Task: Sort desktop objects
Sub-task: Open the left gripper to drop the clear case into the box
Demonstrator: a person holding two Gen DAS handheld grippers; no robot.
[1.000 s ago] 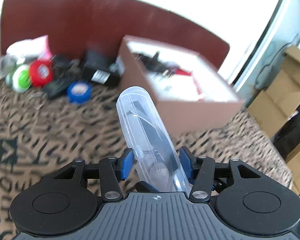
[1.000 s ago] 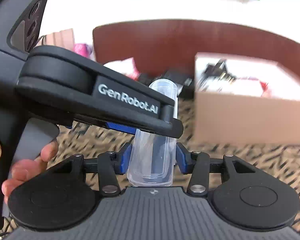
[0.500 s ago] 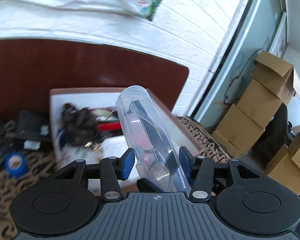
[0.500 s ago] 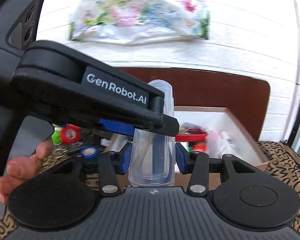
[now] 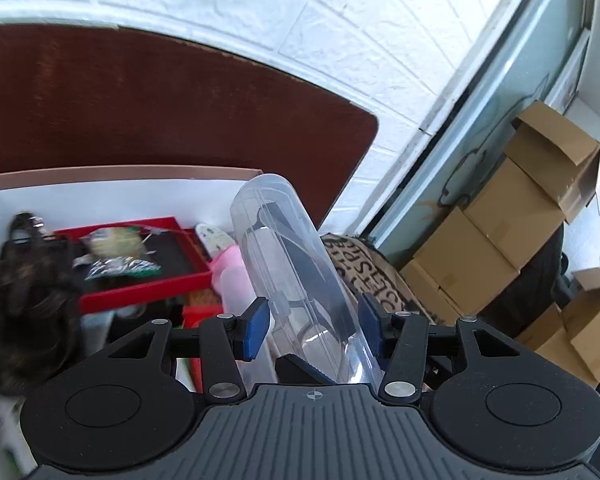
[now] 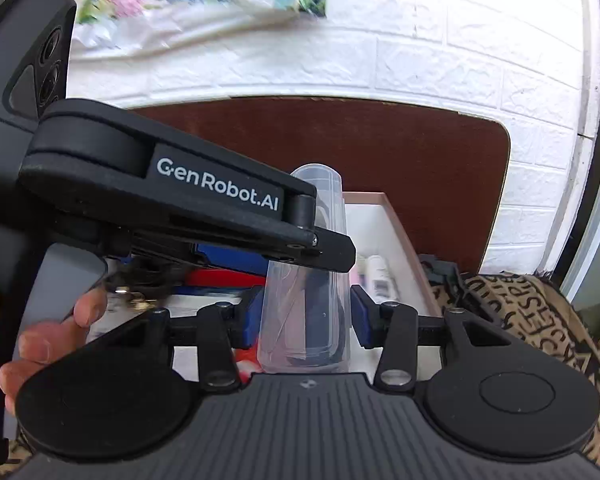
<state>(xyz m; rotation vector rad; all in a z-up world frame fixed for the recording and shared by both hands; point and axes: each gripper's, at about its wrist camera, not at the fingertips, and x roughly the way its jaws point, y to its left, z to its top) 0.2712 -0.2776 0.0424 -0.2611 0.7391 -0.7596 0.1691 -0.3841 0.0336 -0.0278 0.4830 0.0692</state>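
Behind everything I see a white brick wall [image 5: 260, 12] and a dark red-brown board [image 5: 160, 112], with stacked cardboard boxes [image 5: 500, 232] at the right of the left wrist view. At centre frame in both views stands a clear plastic case [image 5: 296, 276], tilted, with a dark object inside that I cannot identify through the plastic. My left gripper [image 5: 313, 330] is clamped on its lower part, blue pads pressed to both sides; my right gripper [image 6: 304, 322] grips the same case the same way. Its bottom end is cut off by the gripper bodies.

Below and behind the case lies an open white-lined box [image 5: 112, 184]. Inside it I make out a red tray [image 5: 140, 292], a pink item [image 5: 232, 276] and a dark blurred mass [image 5: 24, 304] at lower left, too smeared to name. In the right wrist view the left gripper's black arm crosses the upper left and hides much of the box; fingers of the hand [image 6: 40, 340] holding it show at the left edge. A patterned cloth [image 6: 540, 312] sits lower right.
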